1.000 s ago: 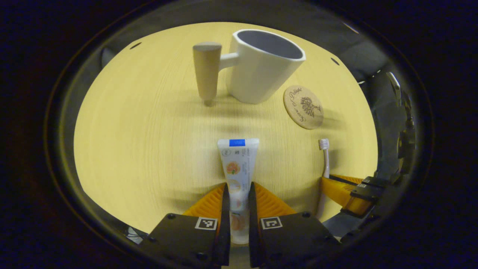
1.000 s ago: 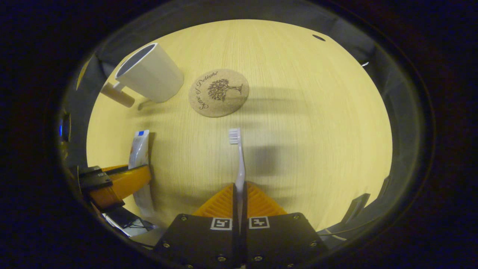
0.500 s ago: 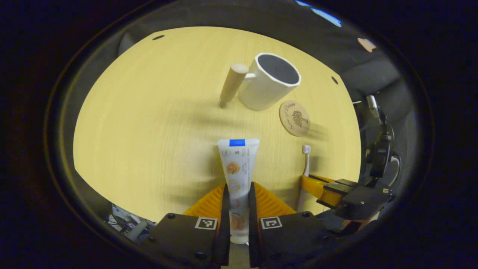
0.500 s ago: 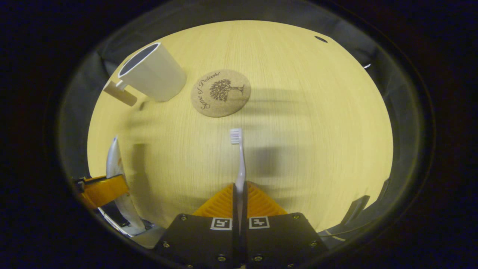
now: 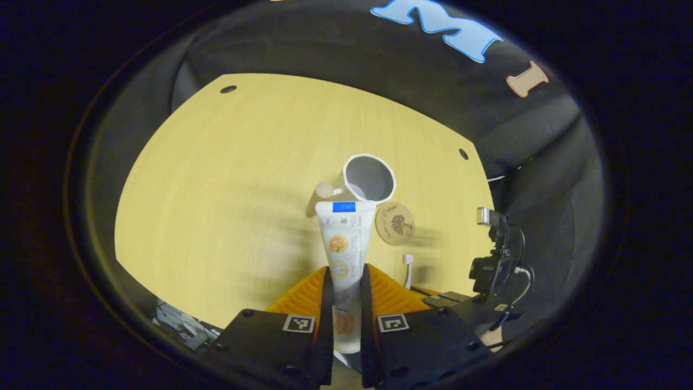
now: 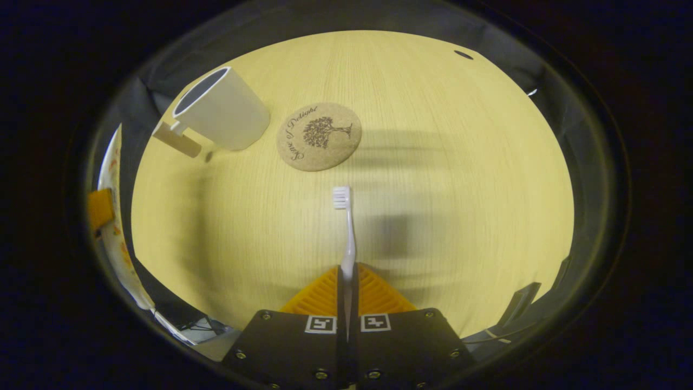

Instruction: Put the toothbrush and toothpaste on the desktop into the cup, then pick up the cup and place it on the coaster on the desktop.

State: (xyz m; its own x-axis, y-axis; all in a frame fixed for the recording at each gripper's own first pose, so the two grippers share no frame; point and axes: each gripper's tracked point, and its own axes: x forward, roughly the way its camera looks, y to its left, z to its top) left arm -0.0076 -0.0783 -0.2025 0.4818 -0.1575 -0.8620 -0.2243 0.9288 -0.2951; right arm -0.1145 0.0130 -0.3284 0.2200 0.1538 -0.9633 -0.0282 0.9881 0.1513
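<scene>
the left gripper (image 5: 344, 281) is clenched on the toothpaste (image 5: 343, 244), both fingers pressing the tube's sides, and it hangs high over the desk (image 5: 216, 189). the tube points straight ahead from the fingers, crimped end farthest out. beyond that end, down on the desk, stands the cup (image 5: 365, 180), upright, its open mouth showing almost round from above, its wooden handle (image 5: 325, 190) off to the left of it. just right of the tube's far end lies the coaster (image 5: 395, 222), flat, near the cup but apart from it. lower right of the left gripper, the toothbrush head (image 5: 407, 260) pokes up, with the other gripper's body below it.

the right gripper (image 6: 346, 276) grasps the toothbrush (image 6: 346, 233), fingers closed tight on the handle, bristle end pointing away from it and lifted off the desk. ahead of the bristles and a touch left sits the coaster (image 6: 318, 136); farther left is the cup (image 6: 222, 111), its handle (image 6: 176, 139) toward the gripper's left. at the far left edge of the right gripper view the toothpaste (image 6: 113, 216) shows as a thin curved strip.
</scene>
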